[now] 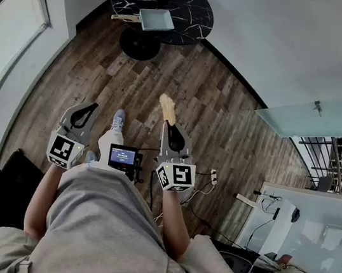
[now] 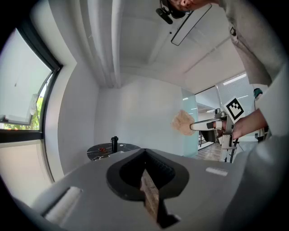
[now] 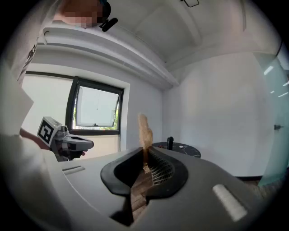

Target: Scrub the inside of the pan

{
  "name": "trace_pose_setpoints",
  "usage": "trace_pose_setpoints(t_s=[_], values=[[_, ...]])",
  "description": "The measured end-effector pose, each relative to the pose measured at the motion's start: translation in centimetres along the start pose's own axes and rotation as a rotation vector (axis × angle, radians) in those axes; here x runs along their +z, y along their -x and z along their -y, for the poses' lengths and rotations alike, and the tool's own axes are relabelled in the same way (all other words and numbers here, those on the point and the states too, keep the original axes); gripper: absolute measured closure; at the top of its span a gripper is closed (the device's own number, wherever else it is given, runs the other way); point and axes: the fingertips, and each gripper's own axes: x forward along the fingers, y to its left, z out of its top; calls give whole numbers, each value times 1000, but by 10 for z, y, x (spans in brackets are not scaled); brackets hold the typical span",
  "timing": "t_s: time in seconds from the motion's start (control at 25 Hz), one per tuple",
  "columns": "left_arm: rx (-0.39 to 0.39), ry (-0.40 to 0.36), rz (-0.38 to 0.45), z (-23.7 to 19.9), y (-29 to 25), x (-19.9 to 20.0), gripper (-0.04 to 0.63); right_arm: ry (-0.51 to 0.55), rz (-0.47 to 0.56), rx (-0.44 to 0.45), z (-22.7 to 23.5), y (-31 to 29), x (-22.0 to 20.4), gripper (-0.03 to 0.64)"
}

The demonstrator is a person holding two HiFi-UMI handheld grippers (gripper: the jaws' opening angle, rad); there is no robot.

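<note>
Left gripper [image 1: 92,108]: I read its fingers [image 2: 167,169] as pressed together, with nothing between them. It points level over the wooden floor [image 1: 214,107].
Right gripper [image 1: 168,126]: its fingers [image 3: 162,169] pinch a tan sponge [image 1: 167,107], which sticks out past the tips.
Pan [image 1: 156,19]: I see a pale square pan with a wooden handle sitting on the round black table [image 1: 200,15], well apart from both grippers.
Table: I also see a small dark upright object [image 3: 170,142] standing on it.
Person: one shoe [image 1: 117,120] shows on the floor between the grippers.
</note>
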Motion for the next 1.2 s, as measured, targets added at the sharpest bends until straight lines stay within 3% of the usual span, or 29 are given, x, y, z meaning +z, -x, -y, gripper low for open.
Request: trace_pose_setpoints(t_s=[0.28,0.48,0.68,1.0,1.2], values=[[-3,16,-25,-20,-34,-8,594,-41,-29,36,13,-38,-6,568],[-10,43,-97,-31,-69,-26,594,-53,-58,33,38,-74,-12,568],[-21,13,-113,-41,-122,-22,594,-72,-85,24,76,-122,-25,568],[-45,30,-254,-64,-221,-27,594,-147,-128,-8,154,-216,-38,566],[-81,25,-275,-68,-278,-18,594,-94,-185,-3,197,-254,-44,566]])
